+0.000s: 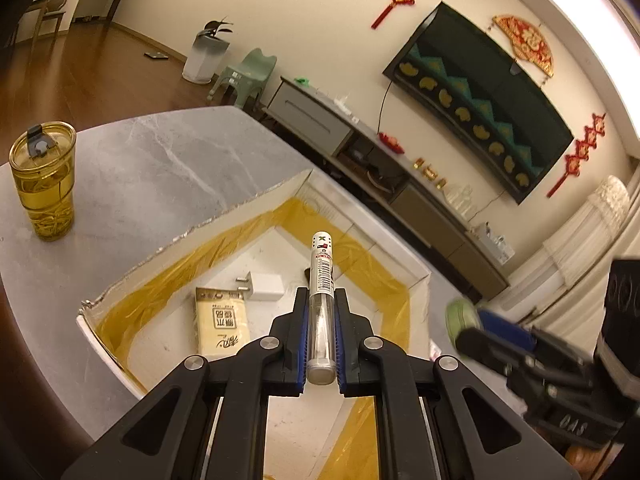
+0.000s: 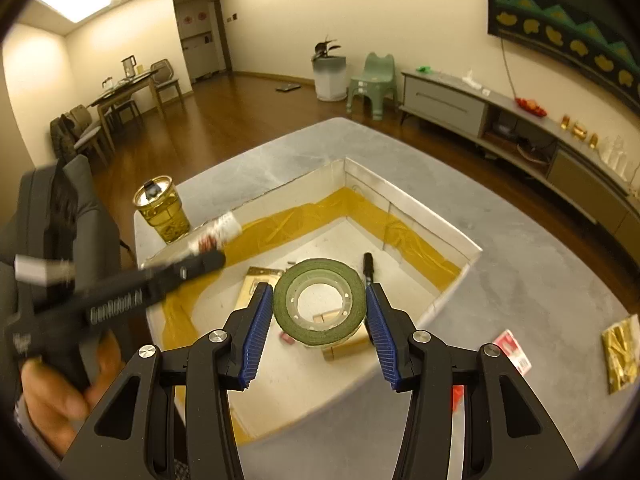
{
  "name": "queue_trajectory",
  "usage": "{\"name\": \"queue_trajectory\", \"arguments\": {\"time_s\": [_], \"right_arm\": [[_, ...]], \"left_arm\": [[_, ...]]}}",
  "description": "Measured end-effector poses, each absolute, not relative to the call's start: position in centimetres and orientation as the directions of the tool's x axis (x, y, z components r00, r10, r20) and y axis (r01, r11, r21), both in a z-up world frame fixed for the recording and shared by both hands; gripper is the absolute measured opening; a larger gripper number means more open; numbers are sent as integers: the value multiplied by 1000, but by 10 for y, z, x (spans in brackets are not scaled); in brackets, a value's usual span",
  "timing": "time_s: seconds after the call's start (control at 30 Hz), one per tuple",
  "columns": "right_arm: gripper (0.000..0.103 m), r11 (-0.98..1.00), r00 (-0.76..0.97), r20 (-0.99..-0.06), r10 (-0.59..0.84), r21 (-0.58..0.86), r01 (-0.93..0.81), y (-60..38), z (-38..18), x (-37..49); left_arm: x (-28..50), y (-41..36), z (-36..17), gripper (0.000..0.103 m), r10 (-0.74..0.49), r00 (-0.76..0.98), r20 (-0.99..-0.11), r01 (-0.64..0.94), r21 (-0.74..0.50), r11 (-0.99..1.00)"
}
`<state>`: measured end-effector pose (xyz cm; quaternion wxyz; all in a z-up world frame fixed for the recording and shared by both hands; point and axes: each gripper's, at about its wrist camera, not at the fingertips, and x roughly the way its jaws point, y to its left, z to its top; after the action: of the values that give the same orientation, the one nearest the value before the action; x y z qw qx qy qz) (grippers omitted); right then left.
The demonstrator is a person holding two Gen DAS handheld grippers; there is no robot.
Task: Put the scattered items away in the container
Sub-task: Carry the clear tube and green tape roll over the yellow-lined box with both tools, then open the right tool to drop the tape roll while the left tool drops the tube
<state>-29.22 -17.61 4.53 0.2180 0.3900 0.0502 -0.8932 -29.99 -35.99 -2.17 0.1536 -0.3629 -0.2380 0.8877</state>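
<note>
Left gripper (image 1: 320,320) clenched on clear tube (image 1: 321,300), held over white box (image 1: 256,204) (yellow tape lining inner walls). Right gripper (image 2: 316,308) spread wide, green tape roll (image 2: 319,302) between pads, contact unclear, above box interior. Inside box: white plug (image 1: 262,286), yellow packet (image 1: 221,322), black marker (image 2: 368,266). Amber tumbler (image 1: 43,180) on grey table (image 1: 160,152) beside box.

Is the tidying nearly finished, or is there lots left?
About halfway. Already in the box: a tissue pack, a white plug and a black marker. In hand: the left gripper holds a pen over the box, and the right gripper's fingers frame a green tape roll above it. Still out on the table: a red-and-white packet and a gold packet.
</note>
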Motion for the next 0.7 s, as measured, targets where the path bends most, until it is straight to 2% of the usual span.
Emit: {"name": "queue_trajectory", "arguments": {"time_s": [0.33, 0.7], "right_arm": [[50, -892, -534, -758, -376, 138, 431, -191, 25, -363], [50, -882, -488, -798, -355, 113, 457, -217, 5, -420]], "left_arm": [[-300, -322, -40, 11, 472, -575, -669, -160, -474, -866], [-294, -296, -55, 11, 510, -493, -705, -205, -476, -855]]}}
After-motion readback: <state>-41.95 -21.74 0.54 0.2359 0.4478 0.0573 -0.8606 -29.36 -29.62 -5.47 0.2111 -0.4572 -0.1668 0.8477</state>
